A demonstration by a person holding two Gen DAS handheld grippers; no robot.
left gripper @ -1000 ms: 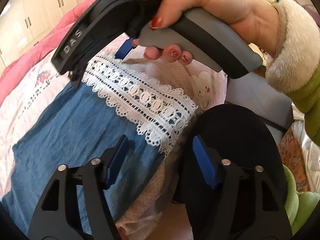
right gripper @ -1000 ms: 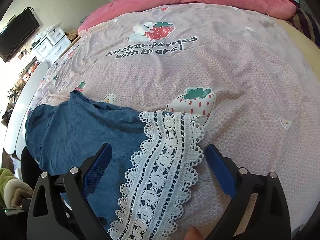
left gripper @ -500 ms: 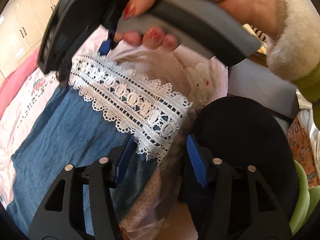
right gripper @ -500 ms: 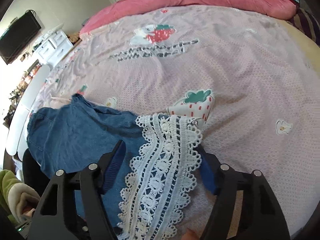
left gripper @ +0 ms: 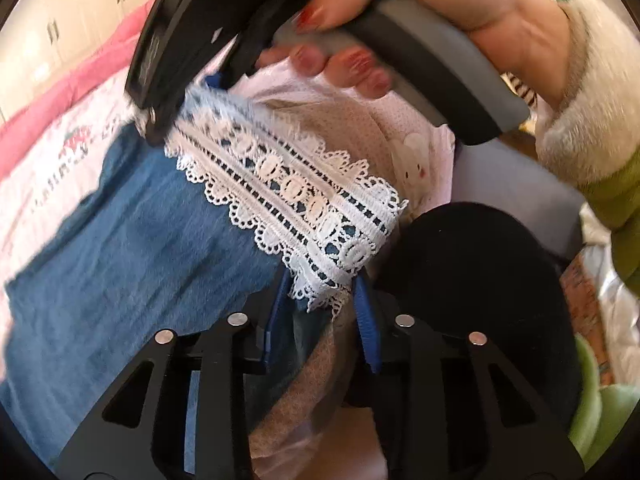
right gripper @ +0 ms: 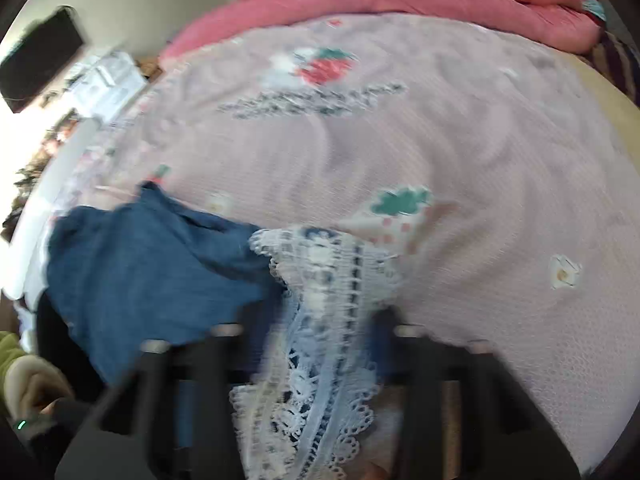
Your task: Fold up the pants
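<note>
As visible, tongs [left gripper: 320, 304] on pants [left gripper: 132, 248].

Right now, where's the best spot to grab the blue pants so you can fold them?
Probably the white lace hem, at its two corners. It is a stiff, flat band along the bed's near edge, so come in from that edge. The left gripper and right gripper each close on one end of the lace, with the pants spread flat beyond.
</note>
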